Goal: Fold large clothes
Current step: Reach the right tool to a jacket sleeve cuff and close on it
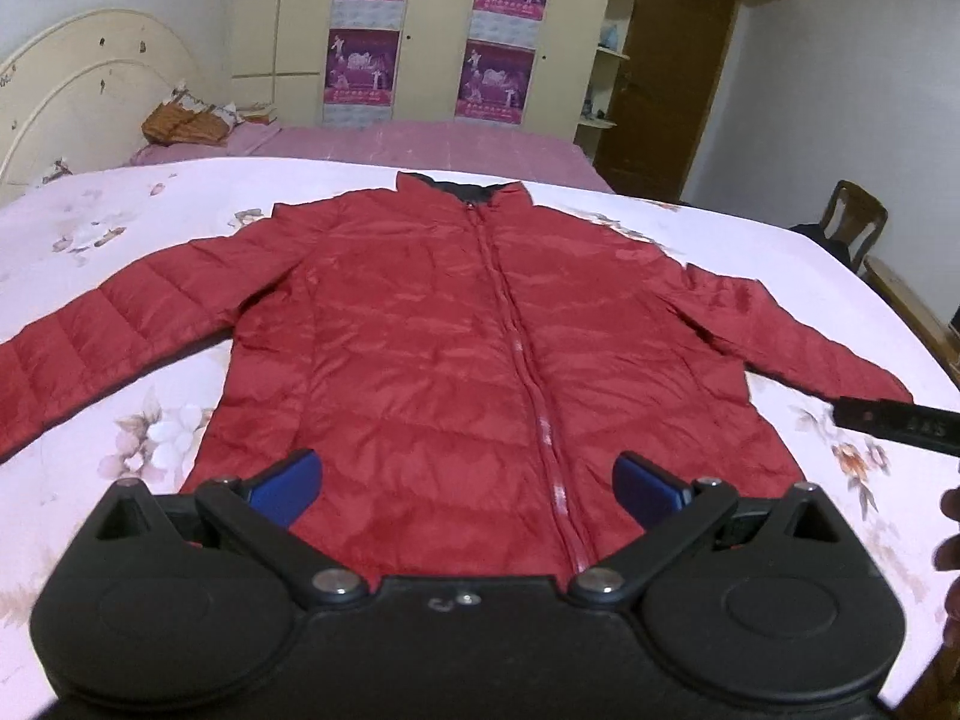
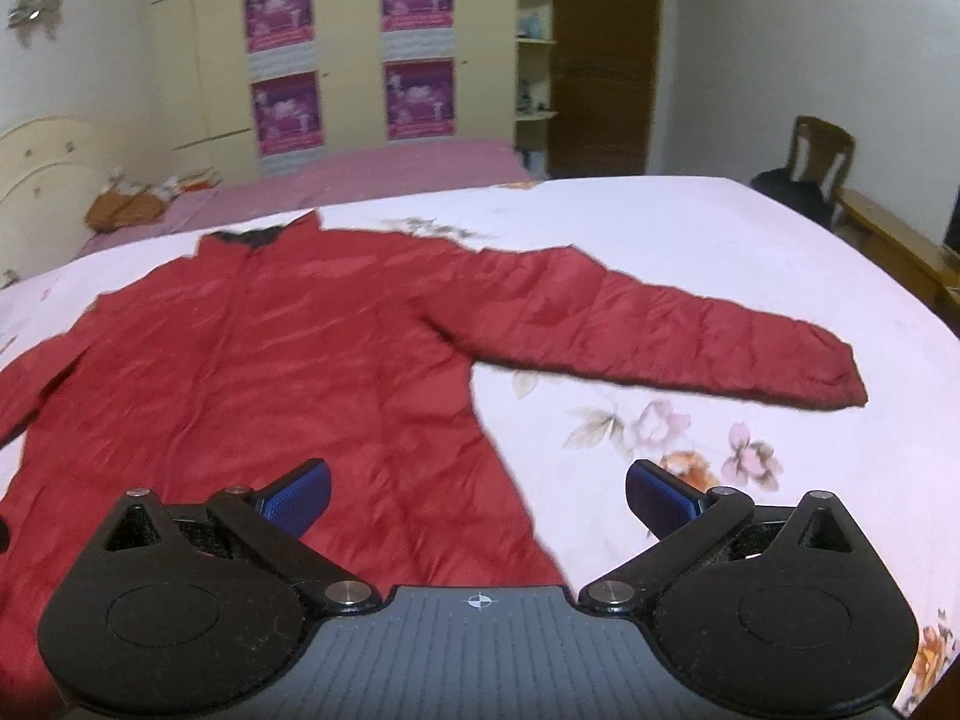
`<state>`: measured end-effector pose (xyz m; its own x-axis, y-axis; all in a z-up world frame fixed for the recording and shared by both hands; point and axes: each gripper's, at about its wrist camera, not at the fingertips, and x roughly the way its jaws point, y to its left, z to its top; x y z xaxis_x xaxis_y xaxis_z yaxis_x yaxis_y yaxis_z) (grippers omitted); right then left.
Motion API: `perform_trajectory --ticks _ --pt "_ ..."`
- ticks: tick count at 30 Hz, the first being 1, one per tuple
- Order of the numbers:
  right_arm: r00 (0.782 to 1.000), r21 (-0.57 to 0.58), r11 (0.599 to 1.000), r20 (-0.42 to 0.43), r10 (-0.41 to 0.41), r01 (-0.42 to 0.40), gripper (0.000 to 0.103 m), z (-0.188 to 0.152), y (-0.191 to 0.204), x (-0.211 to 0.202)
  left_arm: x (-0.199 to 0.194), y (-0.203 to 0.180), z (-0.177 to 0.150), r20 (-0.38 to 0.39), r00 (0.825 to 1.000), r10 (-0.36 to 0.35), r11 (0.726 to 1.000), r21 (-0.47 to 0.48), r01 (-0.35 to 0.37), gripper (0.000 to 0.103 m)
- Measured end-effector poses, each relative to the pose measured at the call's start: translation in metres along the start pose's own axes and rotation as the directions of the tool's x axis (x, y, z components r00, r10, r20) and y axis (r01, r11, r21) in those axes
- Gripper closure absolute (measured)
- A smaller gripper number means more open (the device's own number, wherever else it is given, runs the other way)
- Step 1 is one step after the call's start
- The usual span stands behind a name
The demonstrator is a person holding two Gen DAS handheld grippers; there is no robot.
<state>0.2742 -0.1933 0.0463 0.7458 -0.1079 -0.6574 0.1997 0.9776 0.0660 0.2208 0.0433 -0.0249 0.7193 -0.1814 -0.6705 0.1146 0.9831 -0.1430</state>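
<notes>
I am hovering my left gripper [image 1: 465, 489] and right gripper [image 2: 477, 495], jaws spread empty, over the red puffer jacket [image 1: 456, 348]; looking light, soft, slippery, so I'd pinch the right cuff [image 2: 840, 378].

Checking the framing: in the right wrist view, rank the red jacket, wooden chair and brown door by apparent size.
1. Red jacket, by far.
2. Brown door.
3. Wooden chair.
The jacket lies nearest the camera, so true sizes stay unsure.

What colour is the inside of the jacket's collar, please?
Dark, black or near-black, against the red puffer jacket; the collar lining shows best in the left wrist view.
</notes>
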Motion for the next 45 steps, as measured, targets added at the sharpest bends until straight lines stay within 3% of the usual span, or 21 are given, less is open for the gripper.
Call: perform_trajectory --ticks 11,25,26,27,28,32,36,41,42,43,45 --pt "0.993 0.053 0.992 0.007 -0.114 0.114 0.0 0.018 -0.053 0.033 0.057 -0.026 0.024 -0.021 0.999 -0.035 0.999 0.003 0.035 0.0" --pt "0.974 0.327 0.921 0.009 -0.225 0.21 0.001 0.031 -0.189 0.087 0.139 -0.089 0.051 -0.088 0.996 0.007 0.999 0.039 -0.004 0.0" --pt "0.975 0.35 0.914 0.009 -0.224 0.207 0.006 0.03 -0.198 0.09 0.144 -0.095 0.051 -0.094 0.996 0.006 0.999 0.046 -0.001 0.0" --pt "0.977 0.379 0.905 0.003 -0.212 0.195 0.028 0.029 -0.207 0.094 0.149 -0.1 0.051 -0.1 0.995 0.005 0.999 0.052 0.0 0.0" --pt "0.98 0.42 0.888 -0.012 -0.2 0.187 0.033 0.026 -0.217 0.099 0.154 -0.105 0.051 -0.106 0.994 0.006 0.998 0.06 0.001 0.0" --pt "0.989 0.539 0.832 -0.004 -0.148 0.127 0.033 0.017 -0.245 0.105 0.167 -0.122 0.054 -0.121 0.993 0.01 0.996 0.085 0.0 0.0" --pt "0.996 0.662 0.746 -0.006 -0.089 0.071 0.033 0.006 -0.269 0.112 0.177 -0.133 0.06 -0.125 0.992 0.027 0.994 0.107 -0.014 0.0" --pt "0.994 0.741 0.672 0.064 -0.083 0.008 0.033 0.006 -0.287 0.114 0.177 -0.135 0.071 -0.106 0.992 0.065 0.991 0.12 -0.052 0.0" --pt "0.993 0.743 0.669 0.067 -0.098 0.016 0.039 0.008 -0.289 0.115 0.177 -0.134 0.073 -0.104 0.992 0.071 0.991 0.12 -0.059 0.0" --pt "0.992 0.735 0.677 0.054 -0.118 0.041 0.057 0.01 -0.288 0.116 0.176 -0.131 0.075 -0.098 0.992 0.079 0.991 0.117 -0.067 0.0" --pt "0.99 0.717 0.692 0.028 -0.141 0.078 0.079 0.016 -0.289 0.119 0.174 -0.122 0.078 -0.093 0.992 0.09 0.99 0.114 -0.079 0.0"
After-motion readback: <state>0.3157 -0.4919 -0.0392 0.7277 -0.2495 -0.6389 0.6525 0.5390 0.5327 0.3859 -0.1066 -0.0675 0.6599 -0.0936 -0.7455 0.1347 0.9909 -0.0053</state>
